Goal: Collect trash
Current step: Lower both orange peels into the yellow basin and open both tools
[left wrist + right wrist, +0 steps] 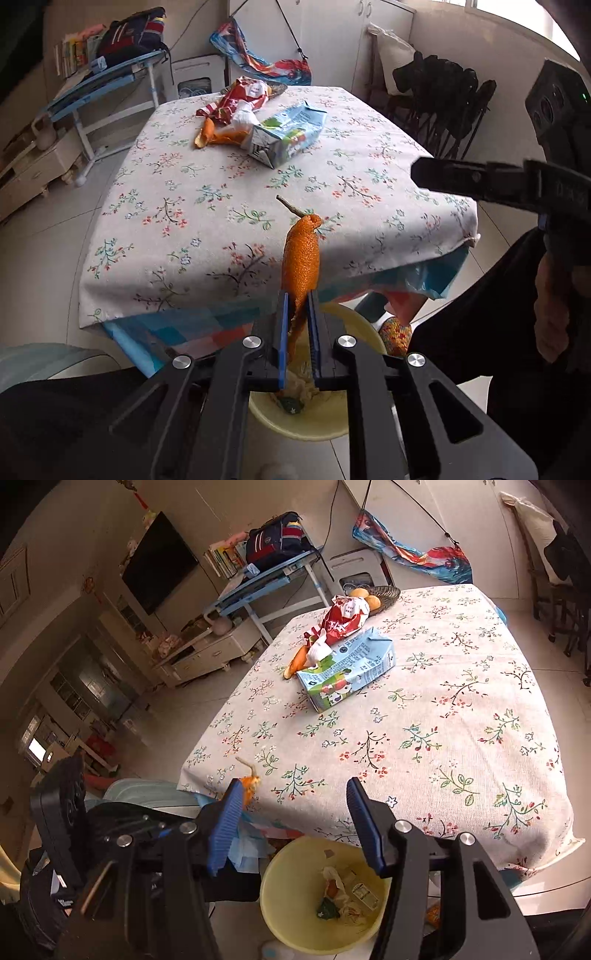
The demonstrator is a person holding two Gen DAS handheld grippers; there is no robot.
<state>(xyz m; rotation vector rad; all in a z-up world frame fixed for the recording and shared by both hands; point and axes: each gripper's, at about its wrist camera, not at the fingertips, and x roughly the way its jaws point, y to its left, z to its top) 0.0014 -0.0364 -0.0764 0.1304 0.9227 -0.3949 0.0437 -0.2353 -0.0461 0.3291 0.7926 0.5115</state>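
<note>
My left gripper (pixel 298 306) is shut on a long orange peel (pixel 301 258) with a dry stem, held above the yellow bin (pixel 332 417) off the table's near edge. The peel also shows in the right wrist view (pixel 249 782). My right gripper (pixel 291 794) is open and empty, above the yellow bin (pixel 295 915), which holds crumpled trash. On the floral table (pixel 424 720) lie a blue juice carton (pixel 347 672), a red snack bag (pixel 343 620), a white crumpled tissue (pixel 318 648) and another orange peel (pixel 295 661).
A wicker basket of fruit (pixel 376 596) sits at the table's far edge. A blue desk with a backpack (pixel 277 542) and a TV (pixel 159 561) stand beyond. Dark chairs (pixel 443 107) stand to the right of the table.
</note>
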